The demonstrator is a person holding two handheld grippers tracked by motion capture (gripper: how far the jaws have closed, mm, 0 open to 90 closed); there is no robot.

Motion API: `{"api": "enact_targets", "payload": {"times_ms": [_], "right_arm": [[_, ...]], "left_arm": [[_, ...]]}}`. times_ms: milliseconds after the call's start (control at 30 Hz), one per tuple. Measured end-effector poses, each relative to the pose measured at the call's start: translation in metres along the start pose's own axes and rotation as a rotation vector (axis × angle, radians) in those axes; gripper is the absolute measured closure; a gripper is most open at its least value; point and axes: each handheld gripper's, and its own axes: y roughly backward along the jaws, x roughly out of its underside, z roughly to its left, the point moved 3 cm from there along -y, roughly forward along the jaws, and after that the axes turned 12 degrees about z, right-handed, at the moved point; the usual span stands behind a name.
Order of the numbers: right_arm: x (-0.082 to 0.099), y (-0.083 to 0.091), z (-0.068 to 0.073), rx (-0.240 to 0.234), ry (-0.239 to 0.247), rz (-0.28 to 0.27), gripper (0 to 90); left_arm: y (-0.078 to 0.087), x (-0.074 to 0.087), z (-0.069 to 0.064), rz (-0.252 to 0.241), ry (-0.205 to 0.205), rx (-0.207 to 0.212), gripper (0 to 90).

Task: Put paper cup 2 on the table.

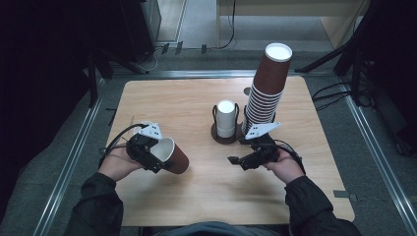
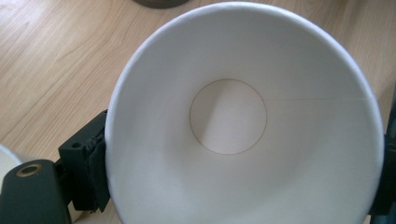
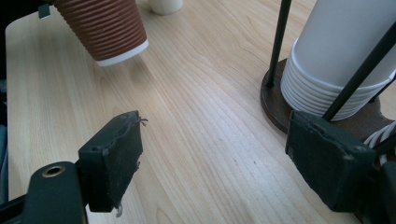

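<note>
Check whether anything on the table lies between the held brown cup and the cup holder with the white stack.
Nothing visible does. The left gripper holds the brown cup on its side, and bare table runs from it to the holder. The open right gripper sits nearer the person, off that line.

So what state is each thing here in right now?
brown cup: on its side, clamped at the rim by the left gripper
right gripper: fingers open, holding nothing
brown cup stack: tall, upside down, leaning
white cup stack: upside down in its holder
</note>
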Motion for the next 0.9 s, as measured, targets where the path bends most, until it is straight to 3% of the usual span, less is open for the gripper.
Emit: {"api": "enact_targets", "payload": {"times_ms": [233,900], "right_arm": [[0.000,-0.002,0.000,-0.001,0.006,0.014,18.9],[0.001,-0.004,0.000,0.001,0.008,0.025,18.9]], "left_arm": [[0.005,0.013,0.006,0.024,0.018,-0.020,9.0],[0.014,0.051,0.019,0.152,0.078,-0.084,8.4]]}}
